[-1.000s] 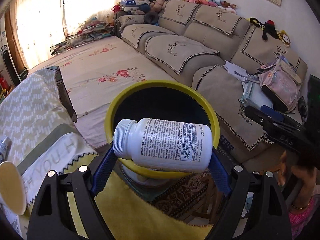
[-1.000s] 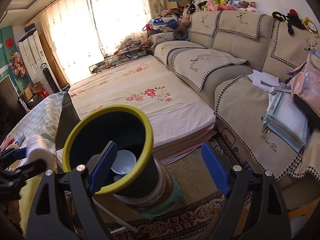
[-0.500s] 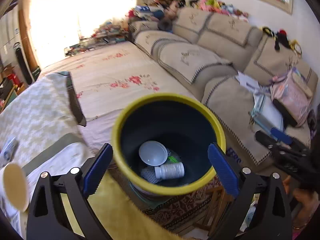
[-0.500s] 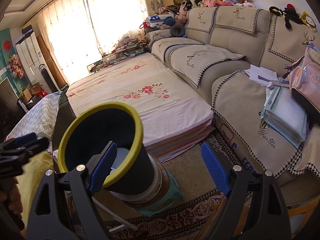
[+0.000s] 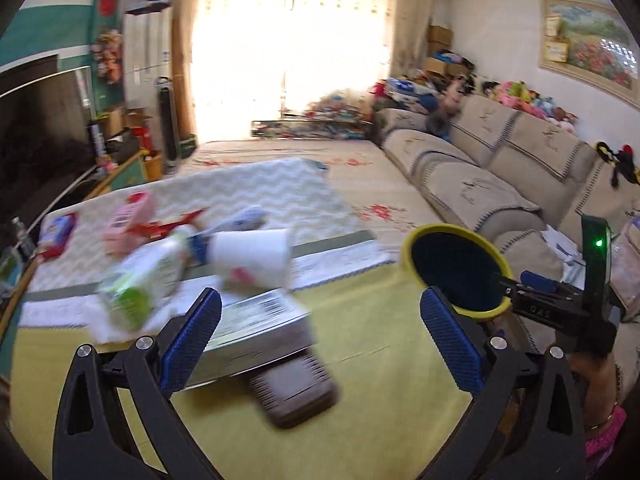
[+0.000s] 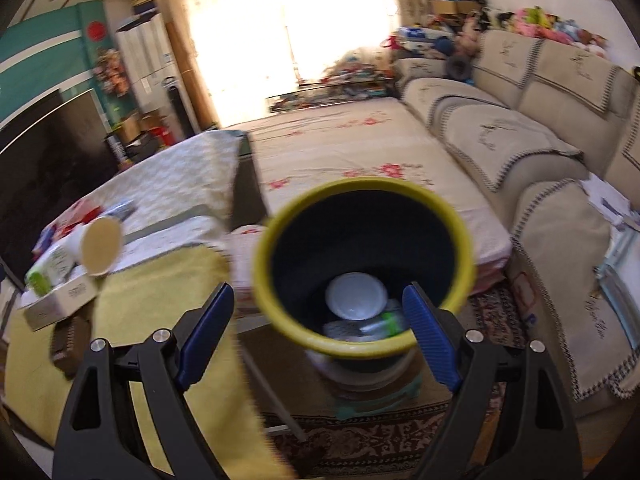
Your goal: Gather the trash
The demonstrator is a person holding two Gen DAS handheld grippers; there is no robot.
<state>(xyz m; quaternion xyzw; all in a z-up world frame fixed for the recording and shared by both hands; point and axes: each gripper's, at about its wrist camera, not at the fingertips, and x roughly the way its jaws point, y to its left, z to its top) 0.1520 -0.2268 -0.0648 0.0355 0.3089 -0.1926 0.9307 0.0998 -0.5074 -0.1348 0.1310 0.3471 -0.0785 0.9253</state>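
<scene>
Reaching with both grippers' fingers spread and empty, the left gripper (image 5: 320,338) risks knocking the tipped paper cup (image 5: 256,256), lying mid-left of frame, off the bench (image 5: 380,344) instead of grasping it.

The yellow-rimmed dark trash bin (image 6: 364,264) stands right of the table with the yellow cloth (image 5: 360,344), before the beige sofa (image 5: 500,176). In the bin lie a white round lid (image 6: 356,295) and a white bottle (image 6: 376,326). On the table a white paper cup (image 5: 256,256) lies behind a flat cardboard box (image 5: 256,320); a dark brown block (image 5: 296,392) lies before that box.
</scene>
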